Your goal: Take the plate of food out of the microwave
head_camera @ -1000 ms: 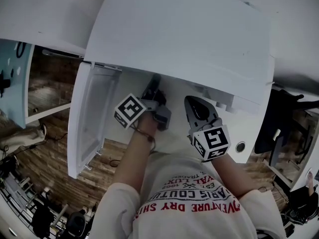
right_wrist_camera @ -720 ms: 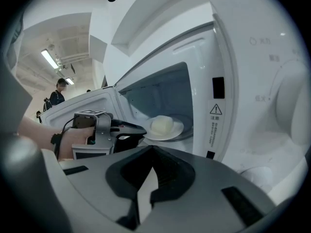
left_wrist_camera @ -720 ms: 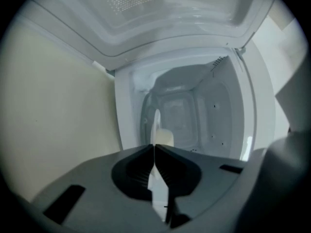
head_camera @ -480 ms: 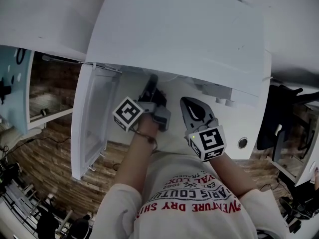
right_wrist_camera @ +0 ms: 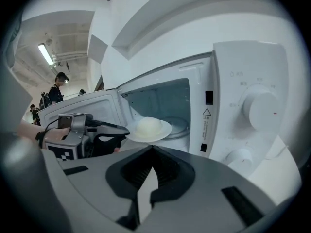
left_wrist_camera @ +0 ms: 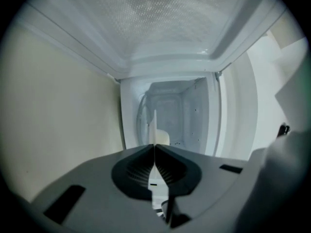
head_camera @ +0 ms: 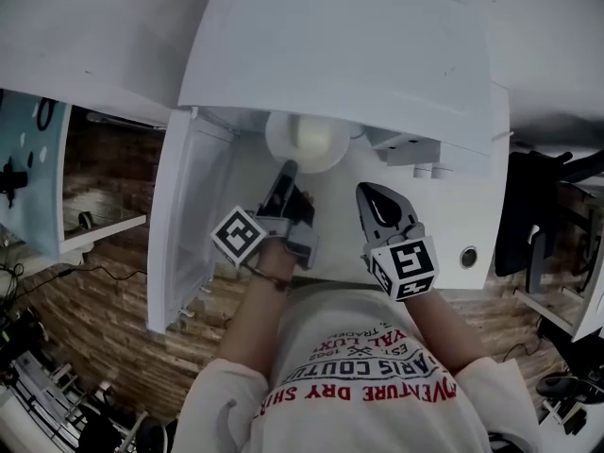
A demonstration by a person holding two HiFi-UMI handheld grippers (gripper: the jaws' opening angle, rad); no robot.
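A white plate [head_camera: 283,144] with a pale round bun [head_camera: 312,135] on it hangs just outside the mouth of the white microwave [head_camera: 359,45]. My left gripper [head_camera: 287,169] is shut on the plate's near rim. In the left gripper view the plate [left_wrist_camera: 155,121] shows edge-on as a thin white line between the pads, with the bun [left_wrist_camera: 163,138] beside it. The right gripper view shows the plate [right_wrist_camera: 163,132], the bun [right_wrist_camera: 147,125] and my left gripper [right_wrist_camera: 125,128] from the side. My right gripper [head_camera: 364,190] is shut and holds nothing, to the right of the plate.
The microwave door [head_camera: 184,225] stands open to the left. The control panel with two knobs [right_wrist_camera: 260,106] is on the right. A glass turntable [right_wrist_camera: 177,125] lies inside the cavity. A person [right_wrist_camera: 57,89] stands far behind on the left.
The plate with the bun, hidden under the microwave's top before, has now come out in front of the opening with my left gripper. My right gripper has hardly moved.
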